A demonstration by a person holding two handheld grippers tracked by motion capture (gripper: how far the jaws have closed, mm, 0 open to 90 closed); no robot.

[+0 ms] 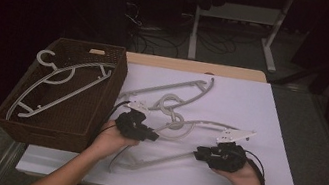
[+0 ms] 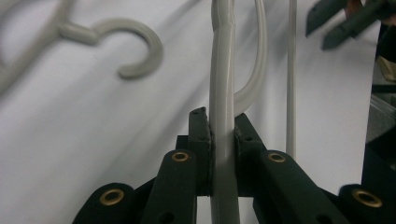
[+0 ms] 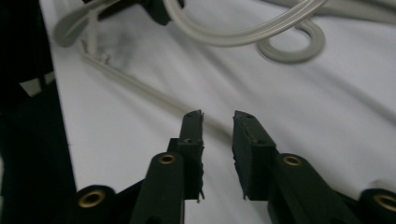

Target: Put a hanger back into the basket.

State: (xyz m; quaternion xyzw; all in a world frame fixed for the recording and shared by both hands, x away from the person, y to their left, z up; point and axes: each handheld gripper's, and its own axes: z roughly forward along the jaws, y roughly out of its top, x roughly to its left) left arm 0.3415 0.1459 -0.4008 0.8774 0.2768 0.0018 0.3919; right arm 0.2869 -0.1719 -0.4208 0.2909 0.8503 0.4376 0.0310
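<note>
Clamping a thin, pale grey plastic hanger [image 2: 223, 140] in my left gripper [image 2: 223, 135]; right gripper [image 3: 218, 122] parted, empty, above the white table [image 1: 252, 102], dark room.

Two black grippers — left gripper [image 1: 157, 135], right gripper [image 1: 196, 153] — are seen, fitted with brass-ringed screws, grey top plates and trailing black cables; forearms are left unsleeved.

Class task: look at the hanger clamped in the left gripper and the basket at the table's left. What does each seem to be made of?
Hanger: probably moulded plastic, pale grey and smooth, with a soft sheen and a seam along its bar. Basket: seemingly woven wicker or rattan, dark brown and matt, with a fine woven texture on its walls.
</note>
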